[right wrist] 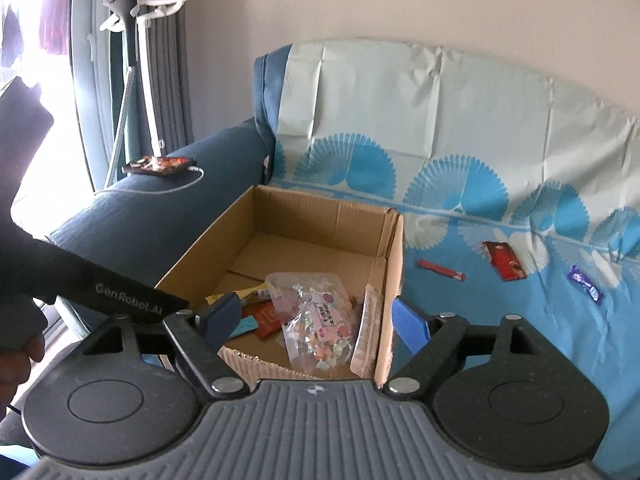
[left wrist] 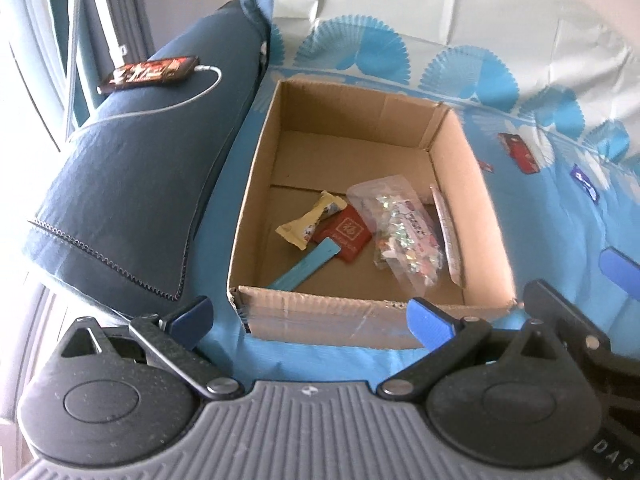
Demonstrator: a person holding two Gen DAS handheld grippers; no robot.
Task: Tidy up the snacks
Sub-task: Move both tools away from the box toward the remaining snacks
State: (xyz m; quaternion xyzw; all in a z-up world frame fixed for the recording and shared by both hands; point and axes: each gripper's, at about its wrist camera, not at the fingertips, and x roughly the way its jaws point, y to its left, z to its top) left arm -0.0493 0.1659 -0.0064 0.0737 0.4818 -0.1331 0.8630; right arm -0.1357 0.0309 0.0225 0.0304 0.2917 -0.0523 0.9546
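Snacks (right wrist: 316,320) beyond hand-held gripper (right wrist: 320,320).

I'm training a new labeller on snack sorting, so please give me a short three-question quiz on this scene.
1. True or false: the cardboard box already holds snacks.
2. Which item lies outside the box on the blue cover? A) clear candy bag B) purple packet C) yellow wrapper
3. Fill in: the phone rests on the sofa ____.

Key: 1 true; 2 B; 3 armrest.
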